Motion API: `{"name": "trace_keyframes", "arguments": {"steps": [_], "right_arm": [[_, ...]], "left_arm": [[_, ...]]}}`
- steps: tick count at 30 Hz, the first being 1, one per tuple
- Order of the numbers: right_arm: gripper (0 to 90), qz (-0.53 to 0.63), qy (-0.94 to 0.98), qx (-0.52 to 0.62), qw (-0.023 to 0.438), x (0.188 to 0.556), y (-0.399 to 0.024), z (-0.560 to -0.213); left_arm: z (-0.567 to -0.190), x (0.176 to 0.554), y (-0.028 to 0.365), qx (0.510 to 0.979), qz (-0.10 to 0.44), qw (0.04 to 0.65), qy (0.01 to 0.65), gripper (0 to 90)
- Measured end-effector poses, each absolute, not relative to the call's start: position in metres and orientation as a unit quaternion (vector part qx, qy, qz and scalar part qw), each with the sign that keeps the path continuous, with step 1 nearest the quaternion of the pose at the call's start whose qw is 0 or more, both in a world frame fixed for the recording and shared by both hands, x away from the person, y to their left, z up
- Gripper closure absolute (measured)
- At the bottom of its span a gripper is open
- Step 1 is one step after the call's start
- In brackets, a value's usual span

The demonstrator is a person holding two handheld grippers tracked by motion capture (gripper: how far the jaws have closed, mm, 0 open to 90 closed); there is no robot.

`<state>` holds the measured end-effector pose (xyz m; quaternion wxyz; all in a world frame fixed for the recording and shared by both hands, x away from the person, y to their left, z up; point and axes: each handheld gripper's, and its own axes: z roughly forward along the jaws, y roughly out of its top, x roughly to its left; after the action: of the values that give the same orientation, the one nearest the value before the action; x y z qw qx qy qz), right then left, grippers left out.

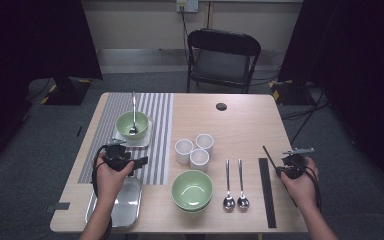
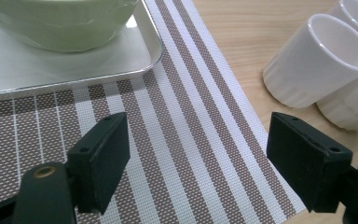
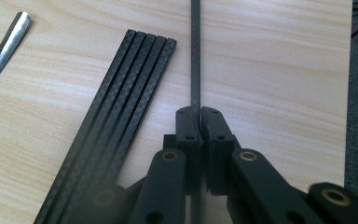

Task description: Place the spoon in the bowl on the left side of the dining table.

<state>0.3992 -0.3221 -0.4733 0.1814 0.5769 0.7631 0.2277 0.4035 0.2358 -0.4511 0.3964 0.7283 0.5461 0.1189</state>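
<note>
On the left of the worktop [image 1: 240, 125], a striped mat [image 1: 157, 135] is laid out, with a green bowl [image 1: 131, 124] and spoon on a small tray [image 2: 74, 65] at its far end. The left tongs [image 2: 196, 158] are held open above the mat, with nothing between them. Three white cups [image 1: 194, 149] are seen in the middle, then a near bowl [image 1: 192, 190] and two spoons [image 1: 235, 185]. On the right, a bundle of black sticks [image 3: 116, 121] lies flat. Just right of it, one stick [image 3: 195, 65] is pinched in the closed right tongs [image 3: 196, 116]. The stick is thin, so it could slip or swing sideways if the squeeze is loosened, and the bundle could be knocked.
</note>
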Motion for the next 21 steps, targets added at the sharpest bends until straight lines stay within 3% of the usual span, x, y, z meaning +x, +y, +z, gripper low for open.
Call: {"name": "trace_keyframes", "arguments": {"steps": [9,21], "right_arm": [[87.1,0.293,0.711,0.624,0.139,0.397,-0.342,-0.474],[87.1,0.352,0.699,0.608,0.130,0.391,-0.342,-0.454]], "left_arm": [[-0.447,0.404,0.239,0.724,0.122,0.402,0.547,21.3],[-0.444,0.403,0.235,0.731,0.112,0.400,0.541,20.8]]}}
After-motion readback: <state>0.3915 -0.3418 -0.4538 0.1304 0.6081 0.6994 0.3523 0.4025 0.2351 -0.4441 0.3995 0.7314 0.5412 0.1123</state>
